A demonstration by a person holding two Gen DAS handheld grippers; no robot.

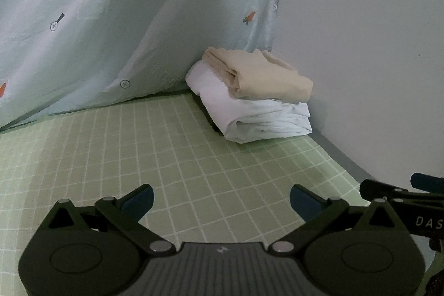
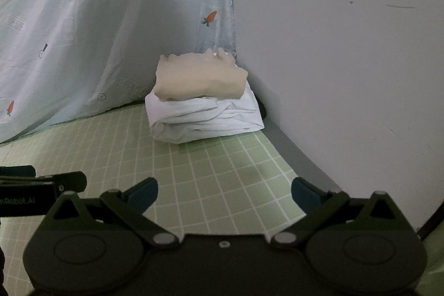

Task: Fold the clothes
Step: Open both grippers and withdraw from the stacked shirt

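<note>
A folded beige garment (image 1: 258,74) (image 2: 199,76) lies on top of a folded white garment (image 1: 260,115) (image 2: 205,118); the stack sits in the far corner of the bed. My left gripper (image 1: 221,200) hovers open over the green checked sheet (image 1: 138,151), well short of the stack, nothing between its fingers. My right gripper (image 2: 224,194) is open too, empty, above the same sheet (image 2: 208,185) and facing the stack. The right gripper's body shows at the right edge of the left wrist view; the left gripper's body shows at the left edge of the right wrist view.
A pale blue curtain with carrot prints (image 1: 111,18) (image 2: 83,32) hangs behind the bed on the left. A white wall (image 1: 360,46) (image 2: 333,60) rises on the right, with a grey bed edge (image 2: 299,154) along it.
</note>
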